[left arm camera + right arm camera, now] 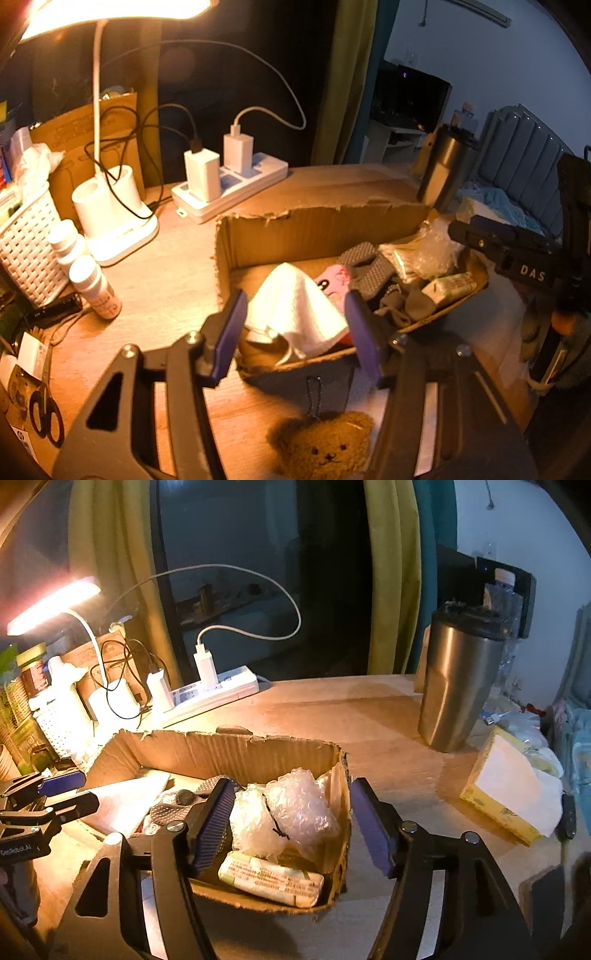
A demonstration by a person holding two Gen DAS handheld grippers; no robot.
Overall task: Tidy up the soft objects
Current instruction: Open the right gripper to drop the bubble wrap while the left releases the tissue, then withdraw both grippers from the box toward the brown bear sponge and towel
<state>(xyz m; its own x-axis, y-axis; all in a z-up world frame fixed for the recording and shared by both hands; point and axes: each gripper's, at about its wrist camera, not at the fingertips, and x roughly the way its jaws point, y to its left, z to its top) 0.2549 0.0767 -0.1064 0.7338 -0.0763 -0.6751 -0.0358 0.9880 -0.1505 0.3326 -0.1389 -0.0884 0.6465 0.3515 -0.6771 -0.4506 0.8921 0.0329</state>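
An open cardboard box (317, 225) sits on the wooden desk and also shows in the right wrist view (229, 747). In it lie a white cloth (299, 310), a pink soft toy (334, 280), grey socks (373, 266), bubble wrap (291, 812) and a tissue pack (271, 880). My left gripper (295, 332) is open at the box's near edge, its jaws on either side of the white cloth. A brown plush bear (328, 446) lies on the desk beneath it. My right gripper (291, 829) is open over the box's right end, around the bubble wrap.
A desk lamp base (110, 218), a power strip (229, 188) with chargers, a white basket (26, 243), small bottles (92, 288) and scissors (46, 413) stand at left. A steel tumbler (458, 679) and a yellow tissue box (513, 794) stand at right.
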